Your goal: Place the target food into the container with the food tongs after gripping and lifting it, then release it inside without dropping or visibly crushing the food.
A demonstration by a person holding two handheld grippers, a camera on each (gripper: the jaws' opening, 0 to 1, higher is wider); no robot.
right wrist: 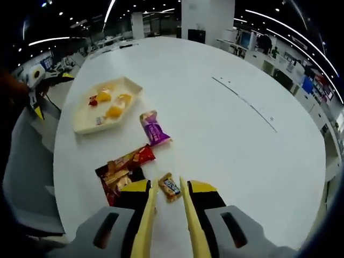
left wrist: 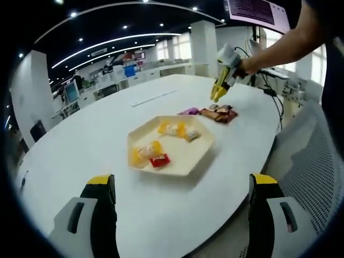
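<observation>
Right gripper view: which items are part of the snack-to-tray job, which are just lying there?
Job:
- small gold snack, between the right gripper tong blades, not yet clamped
- cream tray, the container, already holding wrapped snacks
- left gripper, open, hovering short of the tray

Lying about:
- purple wrapper
- red-brown packets
- white table

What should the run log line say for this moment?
right gripper: tongs straddling small wrapped candy, not closed | left gripper: open, idle | tray: several snacks inside

cream tray (left wrist: 189, 161), purple packet (right wrist: 154, 129), white table (right wrist: 226, 123) (yellow-tipped gripper (right wrist: 167, 215))
</observation>
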